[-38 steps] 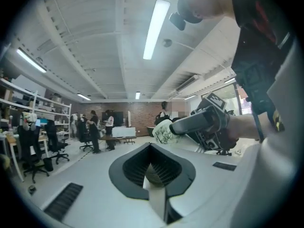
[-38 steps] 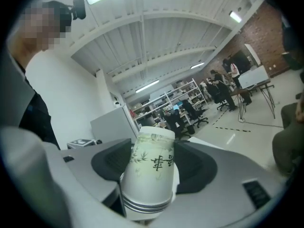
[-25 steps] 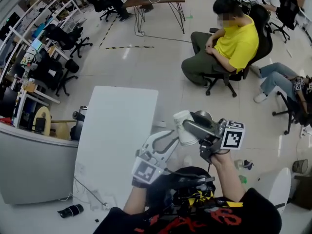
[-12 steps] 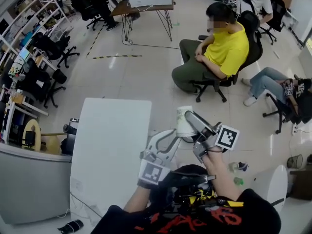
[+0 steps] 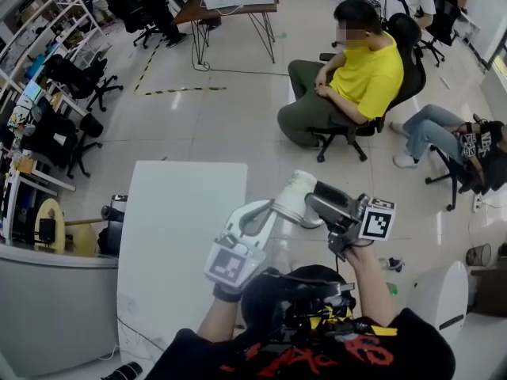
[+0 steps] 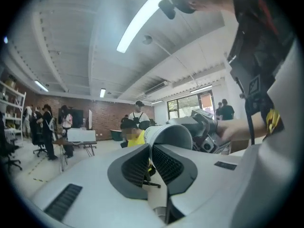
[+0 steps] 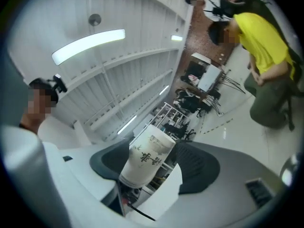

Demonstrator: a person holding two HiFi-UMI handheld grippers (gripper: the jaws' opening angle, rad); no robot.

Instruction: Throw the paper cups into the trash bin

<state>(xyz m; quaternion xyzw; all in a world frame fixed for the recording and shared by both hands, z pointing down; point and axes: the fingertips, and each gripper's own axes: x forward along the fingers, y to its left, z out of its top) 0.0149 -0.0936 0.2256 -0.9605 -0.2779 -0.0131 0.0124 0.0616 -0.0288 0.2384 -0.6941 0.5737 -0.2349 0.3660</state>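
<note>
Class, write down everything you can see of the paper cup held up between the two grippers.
The paper cup is white and tapered, with dark printed characters on its side and a rolled rim. It looks like thin paper, undented, and its mouth seems empty. It hangs tilted in the air. The left gripper pinches its wall at the rim, jaws closing. The right gripper has the cup's body between its jaws, base toward it, and those jaws are opening.
</note>
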